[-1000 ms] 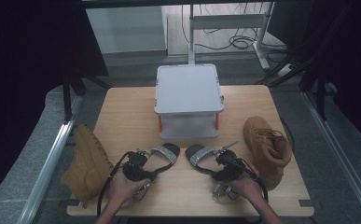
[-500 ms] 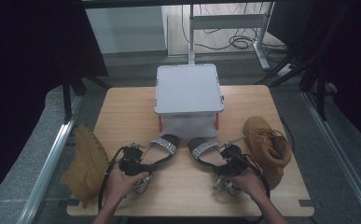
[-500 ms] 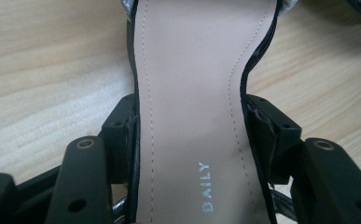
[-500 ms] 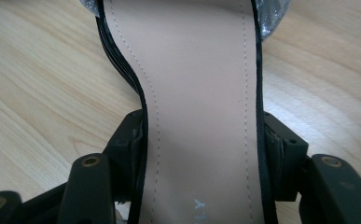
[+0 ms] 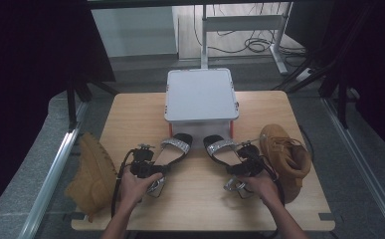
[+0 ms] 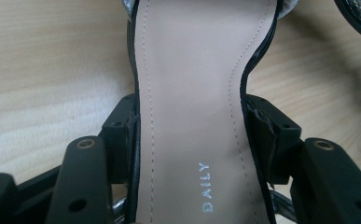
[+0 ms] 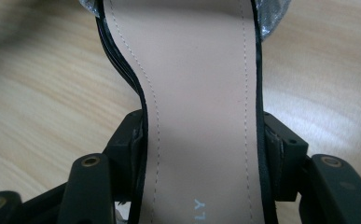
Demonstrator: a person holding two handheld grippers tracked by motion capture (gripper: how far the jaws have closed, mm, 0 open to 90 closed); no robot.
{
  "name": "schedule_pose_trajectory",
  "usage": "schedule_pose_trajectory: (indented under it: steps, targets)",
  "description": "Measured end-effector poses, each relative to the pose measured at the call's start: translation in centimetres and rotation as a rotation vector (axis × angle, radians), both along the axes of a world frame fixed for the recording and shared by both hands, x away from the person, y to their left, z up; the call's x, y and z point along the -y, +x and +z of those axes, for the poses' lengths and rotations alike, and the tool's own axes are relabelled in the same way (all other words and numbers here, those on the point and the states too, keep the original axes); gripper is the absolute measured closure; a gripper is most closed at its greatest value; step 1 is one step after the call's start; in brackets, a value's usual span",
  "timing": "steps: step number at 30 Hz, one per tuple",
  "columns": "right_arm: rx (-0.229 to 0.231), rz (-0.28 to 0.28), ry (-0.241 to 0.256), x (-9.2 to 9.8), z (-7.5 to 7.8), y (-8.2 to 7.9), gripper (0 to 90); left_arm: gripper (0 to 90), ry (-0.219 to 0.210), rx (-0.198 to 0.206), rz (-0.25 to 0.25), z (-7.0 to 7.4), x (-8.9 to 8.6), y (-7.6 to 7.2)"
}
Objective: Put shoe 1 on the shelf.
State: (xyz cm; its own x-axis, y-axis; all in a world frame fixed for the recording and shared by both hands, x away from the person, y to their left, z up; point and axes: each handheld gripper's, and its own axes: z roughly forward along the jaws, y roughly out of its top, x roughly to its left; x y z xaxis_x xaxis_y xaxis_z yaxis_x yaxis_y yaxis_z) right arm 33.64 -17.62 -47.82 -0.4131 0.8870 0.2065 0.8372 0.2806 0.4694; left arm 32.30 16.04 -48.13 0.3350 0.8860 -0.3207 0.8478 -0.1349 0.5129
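1. From the high view I see my left gripper (image 5: 152,168) clamped across the waist of the left sandal (image 5: 172,148), whose glittery toe strap lies just ahead of the jaws, pointing toward the white lidded box (image 5: 201,94).
2. My right gripper (image 5: 240,167) grips the right sandal (image 5: 220,146) the same way; its strap also lies ahead of the jaws, near the box front.
3. The left gripper view gives what the high view cannot: both pads pressed flat against the black edges of the left sandal (image 6: 192,93), its beige insole running between them, the word "DAILY" printed just behind the pinch.
4. The right gripper view shows the same closed grip on the right sandal (image 7: 201,93); I can read only "LY" of the print there, behind the jaws.
5. In both gripper views the wooden table (image 6: 38,70) lies under the sandals; I cannot tell whether the soles touch it.
6. The high view alone shows the surroundings: a tan boot (image 5: 285,157) just outside my right gripper, and another tan boot (image 5: 91,174) outside my left, at the table edge.
7. The two sandals lie apart, toes angled toward each other.
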Motion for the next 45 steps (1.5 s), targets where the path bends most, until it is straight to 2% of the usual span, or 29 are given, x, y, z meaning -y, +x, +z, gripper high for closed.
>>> schedule_pose_trajectory:
  steps: [3, 9, 13, 15, 26, 30, 45]
  targets:
    - [0.006, -0.012, 0.01, -0.4, 0.3, 0.5, 41.6, 42.3, 0.014, 0.002, 0.014, 0.2, 0.4, 0.5]
    - [0.002, -0.04, 0.01, -1.4, 0.4, 1.5, 41.7, 42.3, 0.002, 0.01, 0.045, 0.4, 1.1, 1.4]
    - [-0.021, -0.054, 0.027, -1.9, 0.5, 2.3, 41.6, 42.3, 0.004, 0.005, 0.066, 0.6, 1.7, 2.2]
    - [-0.029, -0.08, 0.032, -2.0, 0.5, 2.8, 41.6, 42.3, 0.001, 0.0, 0.074, 0.5, 2.0, 2.6]
    - [-0.012, -0.182, -0.005, -2.8, 0.1, 4.5, 41.6, 42.3, 0.021, 0.007, 0.123, 0.2, 3.2, 4.0]
    - [-0.015, -0.216, 0.001, -3.2, -0.1, 5.0, 41.6, 42.3, 0.019, 0.01, 0.139, -0.1, 3.5, 4.5]
    - [-0.012, -0.281, 0.026, -4.4, -1.1, 6.2, 41.6, 42.3, 0.023, 0.007, 0.188, -1.3, 5.4, 6.0]
